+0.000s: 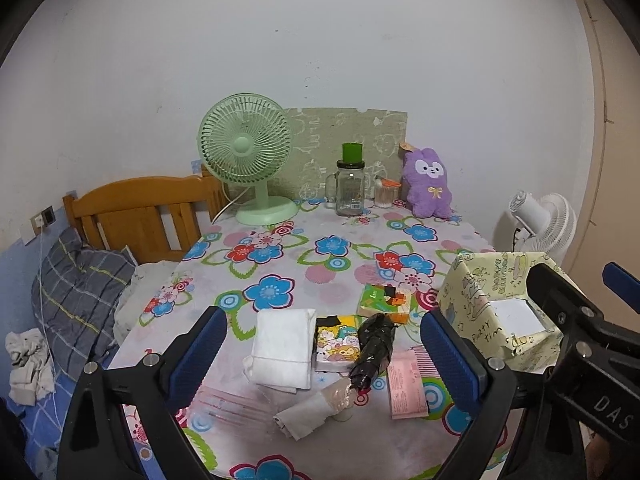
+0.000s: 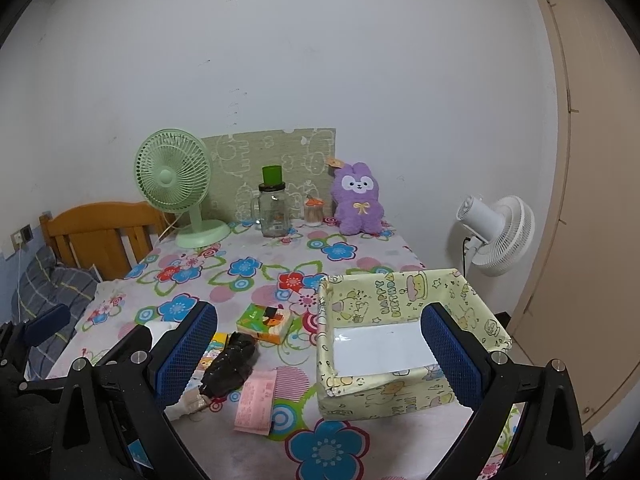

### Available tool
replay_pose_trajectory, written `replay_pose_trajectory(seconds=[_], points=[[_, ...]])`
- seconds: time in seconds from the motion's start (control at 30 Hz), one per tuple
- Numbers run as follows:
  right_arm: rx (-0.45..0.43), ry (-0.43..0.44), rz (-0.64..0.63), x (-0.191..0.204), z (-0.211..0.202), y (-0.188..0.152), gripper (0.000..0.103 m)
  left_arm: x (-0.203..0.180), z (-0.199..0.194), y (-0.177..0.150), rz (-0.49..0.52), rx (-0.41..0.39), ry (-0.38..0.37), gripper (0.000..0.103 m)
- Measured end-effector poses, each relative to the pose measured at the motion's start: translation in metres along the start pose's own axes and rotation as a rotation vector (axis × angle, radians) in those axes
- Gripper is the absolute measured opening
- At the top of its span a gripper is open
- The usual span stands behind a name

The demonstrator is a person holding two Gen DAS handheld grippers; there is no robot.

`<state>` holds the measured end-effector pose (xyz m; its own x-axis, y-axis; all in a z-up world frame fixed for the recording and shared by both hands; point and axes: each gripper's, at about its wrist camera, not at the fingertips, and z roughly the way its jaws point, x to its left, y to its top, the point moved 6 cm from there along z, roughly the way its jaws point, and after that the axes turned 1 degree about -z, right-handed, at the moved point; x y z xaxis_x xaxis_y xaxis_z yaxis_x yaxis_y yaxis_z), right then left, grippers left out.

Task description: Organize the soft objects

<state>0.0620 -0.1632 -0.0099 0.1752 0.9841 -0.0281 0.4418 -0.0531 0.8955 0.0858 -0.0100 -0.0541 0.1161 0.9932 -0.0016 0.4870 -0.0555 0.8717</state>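
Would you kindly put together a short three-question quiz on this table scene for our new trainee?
1. True or false: the left gripper is shut on the folded white cloth.
2. What stands directly right of the glass jar with the green lid at the back of the table? A) purple plush bunny B) small jar of sticks C) white fan
3. Fill in: the yellow patterned box sits on the table in front of the ____ gripper.

Key:
1. False; both grippers are open and hold nothing.
2. B, the small jar of sticks.
3. Right.
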Motion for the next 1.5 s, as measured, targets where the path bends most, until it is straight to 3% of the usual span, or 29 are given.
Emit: replay_pose_trajectory(seconds=[1.5], points=[[-0.006, 0.013, 0.009, 0.0078, -0.0066, 0.0017, 0.103, 0.0039, -0.0058, 0.0021, -0.017, -0.01, -0.023, 0.096]])
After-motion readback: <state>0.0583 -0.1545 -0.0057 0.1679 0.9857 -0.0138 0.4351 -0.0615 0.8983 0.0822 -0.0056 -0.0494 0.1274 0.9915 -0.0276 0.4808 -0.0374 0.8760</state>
